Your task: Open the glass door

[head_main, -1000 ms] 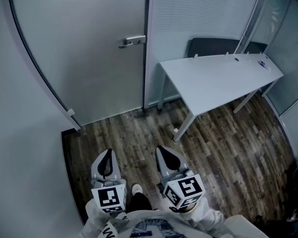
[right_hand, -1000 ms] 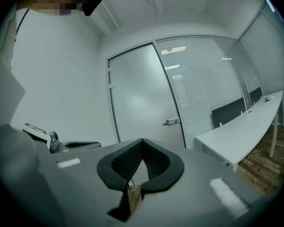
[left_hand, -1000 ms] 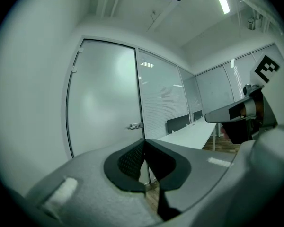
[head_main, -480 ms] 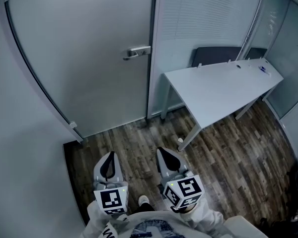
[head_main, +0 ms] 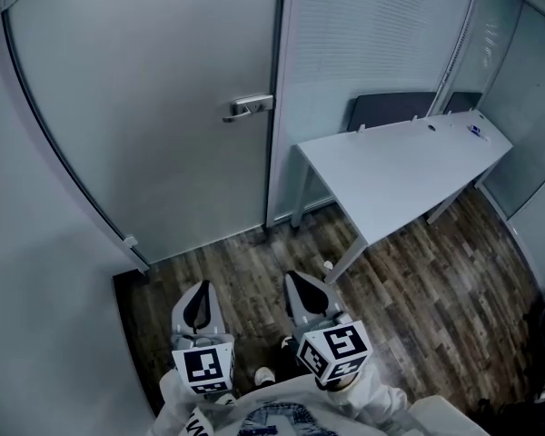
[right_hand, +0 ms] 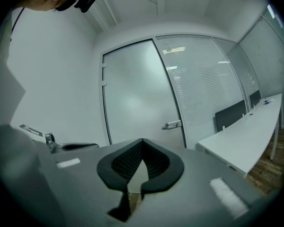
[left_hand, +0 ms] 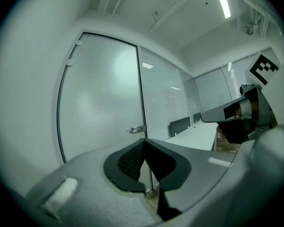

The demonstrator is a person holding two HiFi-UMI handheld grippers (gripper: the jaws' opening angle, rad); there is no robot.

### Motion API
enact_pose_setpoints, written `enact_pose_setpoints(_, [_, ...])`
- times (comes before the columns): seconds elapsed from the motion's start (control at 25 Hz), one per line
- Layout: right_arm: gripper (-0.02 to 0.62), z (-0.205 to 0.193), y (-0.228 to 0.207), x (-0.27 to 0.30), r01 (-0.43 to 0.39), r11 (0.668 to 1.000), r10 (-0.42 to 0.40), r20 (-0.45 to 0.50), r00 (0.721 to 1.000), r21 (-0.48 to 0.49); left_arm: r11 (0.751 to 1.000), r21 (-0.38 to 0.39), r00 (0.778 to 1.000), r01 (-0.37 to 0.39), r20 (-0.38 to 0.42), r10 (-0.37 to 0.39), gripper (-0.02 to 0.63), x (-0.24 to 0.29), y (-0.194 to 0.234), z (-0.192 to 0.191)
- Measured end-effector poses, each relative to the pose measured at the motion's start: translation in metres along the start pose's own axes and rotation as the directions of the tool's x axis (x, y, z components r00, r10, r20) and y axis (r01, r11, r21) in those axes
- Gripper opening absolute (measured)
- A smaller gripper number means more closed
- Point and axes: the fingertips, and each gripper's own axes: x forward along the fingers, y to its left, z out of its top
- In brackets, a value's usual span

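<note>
The frosted glass door (head_main: pixel 154 107) stands closed ahead of me, its metal lever handle (head_main: pixel 248 107) at its right edge. In the head view both grippers hover low over the wooden floor, well short of the door. My left gripper (head_main: pixel 201 285) is shut with nothing in it, and so is my right gripper (head_main: pixel 296 277). The left gripper view shows the left gripper (left_hand: pixel 144 141) with its jaws together, the door handle (left_hand: pixel 137 129) far beyond them. In the right gripper view the right gripper (right_hand: pixel 142 141) is level and empty, the handle (right_hand: pixel 172 125) far off to its right.
A white table (head_main: pixel 409 166) stands right of the door against the slatted glass wall (head_main: pixel 372 34), with a dark chair back (head_main: pixel 391 109) behind it. A plain wall (head_main: pixel 36 271) runs along the left. Wooden floor (head_main: pixel 254 262) lies between me and the door.
I have stepped a little closer to the door with both grippers carried along, side by side. Their jaws have stayed shut and empty.
</note>
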Motion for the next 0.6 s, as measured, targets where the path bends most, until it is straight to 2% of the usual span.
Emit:
enact_pose_setpoints(0.32, [0.003, 0.006, -0.017, 0.039, -0.023, 1.0, 0.023, 0.006, 1.0, 0.002, 1.0, 0.004, 1.0, -0.02, -0.013, 0.02, 0.003, 0.037, 0.01, -0.004])
enact_pose_setpoints(0.6, [0.003, 0.015, -0.054, 0.096, -0.043, 0.999, 0.043, 0.006, 0.999, 0.023, 0.999, 0.028, 0.999, -0.027, -0.034, 0.028, 0.003, 0.102, 0.014, -0.005])
